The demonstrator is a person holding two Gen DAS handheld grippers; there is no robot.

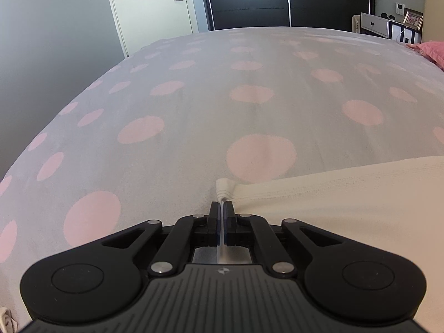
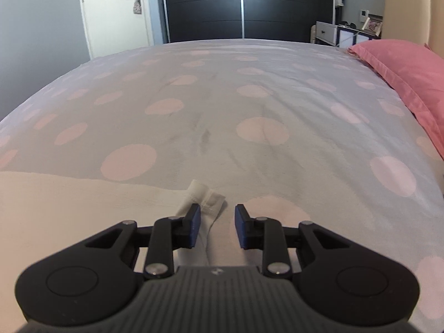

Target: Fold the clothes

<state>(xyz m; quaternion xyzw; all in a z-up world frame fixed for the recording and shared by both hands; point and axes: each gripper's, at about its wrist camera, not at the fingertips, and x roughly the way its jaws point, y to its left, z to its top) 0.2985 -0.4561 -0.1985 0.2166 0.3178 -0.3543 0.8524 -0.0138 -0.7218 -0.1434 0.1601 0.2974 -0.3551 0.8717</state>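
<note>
A cream knitted garment (image 1: 347,202) lies spread on the bed, filling the lower right of the left wrist view. My left gripper (image 1: 222,205) is shut on its near-left hemmed corner (image 1: 225,187), and a thin fold of cloth runs between the pads. In the right wrist view the same garment (image 2: 83,205) fills the lower left. Its other corner (image 2: 206,194) lies just ahead of the left fingertip. My right gripper (image 2: 217,211) stands open low over that corner. Cloth lies under the gap, and the pads do not press on it.
The bed cover (image 2: 222,111) is grey with large pink dots and stretches far ahead. A pink pillow (image 2: 410,77) lies at the right edge. Beyond the bed stand a white door (image 2: 116,14), a dark wardrobe (image 2: 244,8) and a small white cabinet (image 2: 327,32).
</note>
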